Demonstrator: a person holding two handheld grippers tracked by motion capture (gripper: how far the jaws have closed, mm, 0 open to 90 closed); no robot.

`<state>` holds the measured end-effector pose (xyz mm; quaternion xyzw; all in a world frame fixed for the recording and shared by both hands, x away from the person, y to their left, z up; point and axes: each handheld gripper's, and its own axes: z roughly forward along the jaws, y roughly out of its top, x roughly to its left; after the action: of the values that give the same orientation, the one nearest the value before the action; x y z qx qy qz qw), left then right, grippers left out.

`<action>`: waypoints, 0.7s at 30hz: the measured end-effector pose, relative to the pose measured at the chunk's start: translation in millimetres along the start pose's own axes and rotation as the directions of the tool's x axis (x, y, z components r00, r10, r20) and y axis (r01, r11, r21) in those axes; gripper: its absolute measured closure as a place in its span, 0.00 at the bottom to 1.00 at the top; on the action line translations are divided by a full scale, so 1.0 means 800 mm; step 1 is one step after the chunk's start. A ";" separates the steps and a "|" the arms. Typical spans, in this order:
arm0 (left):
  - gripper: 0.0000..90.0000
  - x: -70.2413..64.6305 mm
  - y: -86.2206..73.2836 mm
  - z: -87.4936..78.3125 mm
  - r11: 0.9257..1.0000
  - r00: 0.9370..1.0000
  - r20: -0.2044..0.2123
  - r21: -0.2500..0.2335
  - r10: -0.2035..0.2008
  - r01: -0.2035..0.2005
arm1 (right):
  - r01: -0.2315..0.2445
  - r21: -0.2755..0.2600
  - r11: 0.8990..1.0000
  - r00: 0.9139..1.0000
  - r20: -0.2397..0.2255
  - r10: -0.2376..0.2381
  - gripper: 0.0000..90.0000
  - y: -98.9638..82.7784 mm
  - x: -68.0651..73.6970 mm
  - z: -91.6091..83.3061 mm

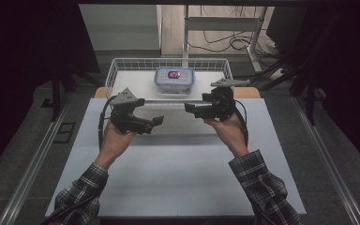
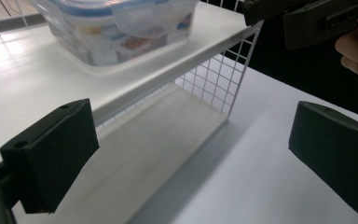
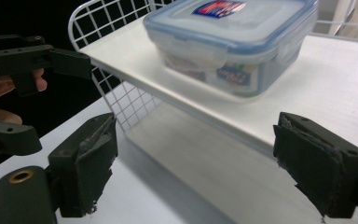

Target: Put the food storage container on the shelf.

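Both sets of jaws are matt black, on the left gripper and the right gripper alike; a small brass-coloured ring sits low beside the right gripper's near jaw. Ahead of the jaws stands a clear food box with a blue-rimmed lid and a red, white and blue label. It rests on a plain white shelf inside a white wire basket with a square grid pattern. Under the jaws the bench is pale white. The person's sleeves are plaid in dark grey and white.

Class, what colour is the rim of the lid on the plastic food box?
Blue, around a clear lid; the right gripper view shows it best.
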<state>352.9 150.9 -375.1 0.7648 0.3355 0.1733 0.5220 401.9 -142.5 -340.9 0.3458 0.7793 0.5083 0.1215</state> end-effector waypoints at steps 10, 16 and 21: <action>0.00 -0.017 -0.029 -0.002 1.000 1.000 0.013 0.026 0.011 -0.011 | 0.038 0.012 0.999 0.999 -0.018 -0.037 0.09 -0.023 0.016 -0.005; 0.00 -0.025 -0.050 -0.010 1.000 1.000 0.012 0.026 -0.001 0.001 | 0.061 0.026 0.998 0.998 -0.022 -0.060 0.05 -0.043 0.027 -0.011; 0.00 -0.034 -0.073 -0.020 0.999 1.000 0.006 0.040 -0.007 0.007 | 0.093 0.047 0.995 0.996 -0.018 -0.092 0.02 -0.066 0.034 -0.018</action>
<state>304.5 156.2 -419.8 0.7745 0.3401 0.1623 0.5081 352.0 -147.9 -376.2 0.3083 0.8072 0.4861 0.1307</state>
